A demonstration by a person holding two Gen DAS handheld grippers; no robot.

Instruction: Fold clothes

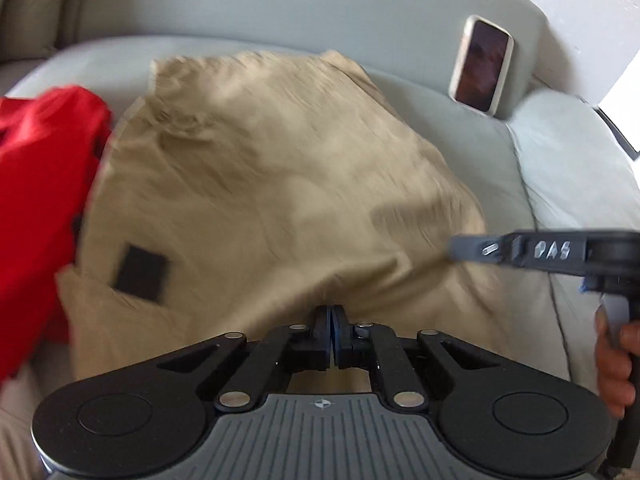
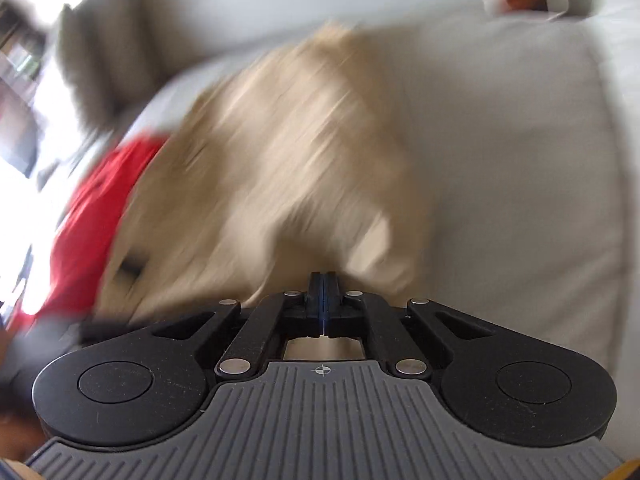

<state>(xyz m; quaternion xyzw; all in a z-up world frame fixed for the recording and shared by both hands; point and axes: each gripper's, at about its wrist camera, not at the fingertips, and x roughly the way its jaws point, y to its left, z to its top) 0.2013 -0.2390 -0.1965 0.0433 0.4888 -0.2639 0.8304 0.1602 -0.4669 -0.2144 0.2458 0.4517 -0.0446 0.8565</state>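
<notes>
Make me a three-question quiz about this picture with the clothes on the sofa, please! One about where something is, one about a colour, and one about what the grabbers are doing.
1. Where is the phone?
A. On the tan garment
B. Propped against the sofa back
C. In a gripper

2. What colour is the garment lying at the left of the tan garment?
A. Red
B. Blue
C. Green

3. How do the left gripper's jaws stand?
A. Wide open
B. Closed together at the tan cloth's near edge
C. Holding the phone

Answers:
1. B, it leans upright on the sofa's backrest, beyond the cloth.
2. A, the red garment overlaps the tan one's left edge.
3. B, no gap shows between the jaws; the right gripper looks the same.
</notes>
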